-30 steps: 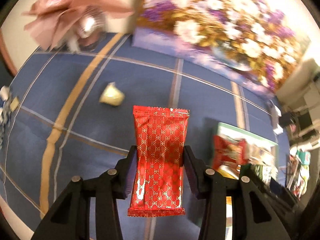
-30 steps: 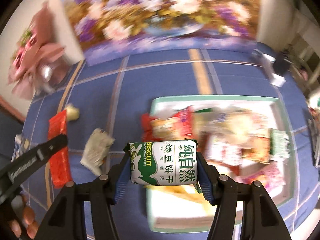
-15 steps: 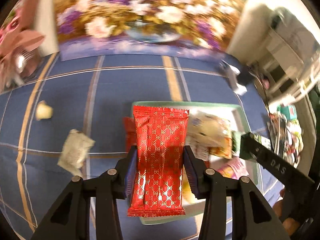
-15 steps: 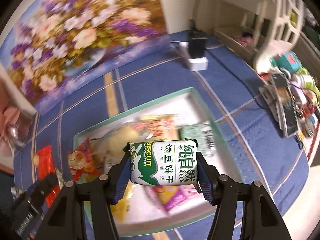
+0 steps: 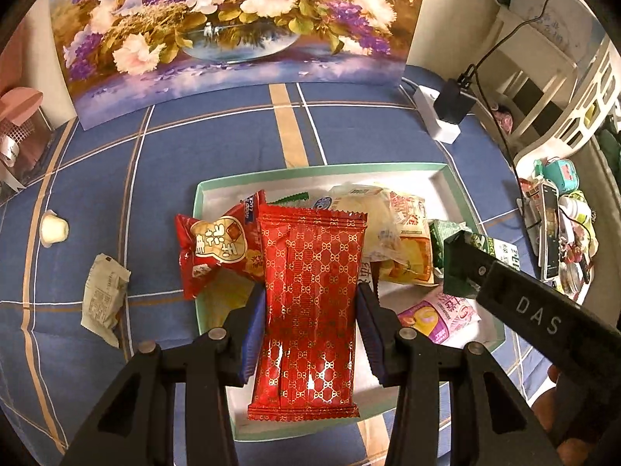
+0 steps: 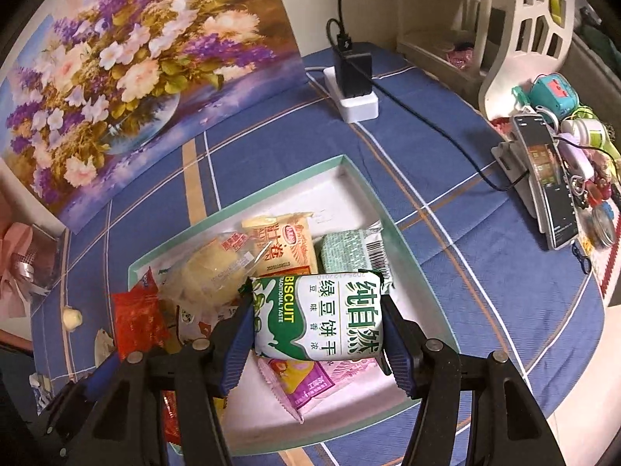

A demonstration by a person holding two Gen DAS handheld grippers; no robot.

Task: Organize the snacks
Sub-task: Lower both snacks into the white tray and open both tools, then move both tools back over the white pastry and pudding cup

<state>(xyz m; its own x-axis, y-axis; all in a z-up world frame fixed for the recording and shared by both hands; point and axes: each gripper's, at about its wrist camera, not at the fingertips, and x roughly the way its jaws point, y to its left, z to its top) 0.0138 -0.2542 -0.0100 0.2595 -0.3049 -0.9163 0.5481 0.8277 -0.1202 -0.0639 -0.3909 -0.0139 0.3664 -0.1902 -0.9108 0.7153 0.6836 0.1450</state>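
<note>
Two tools busy: I'm clamping red snack pkt [image 5: 310,303] w/ left tool [image 5: 310,334], green biscuit pkt [image 6: 318,318] w/ right tool [image 6: 316,339], both hovering over snack tray [image 6: 388,209].

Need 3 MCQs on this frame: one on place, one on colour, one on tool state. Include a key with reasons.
1. Where does the loose beige wrapper lie?
A. inside the tray
B. on the blue cloth to the left of the tray
C. on the power strip

2. What colour is the packet in the left tool?
A. red with a gold pattern
B. plain white
C. purple

3. What is the state of the right tool?
A. open and empty
B. shut on the pink packet
C. shut on the green biscuit pack

Key:
1 B, the wrapper rests on the blue cloth, outside the tray rim.
2 A, the red packet shows a gold lattice print.
3 C, both fingers press the sides of the green biscuit pack.
</note>
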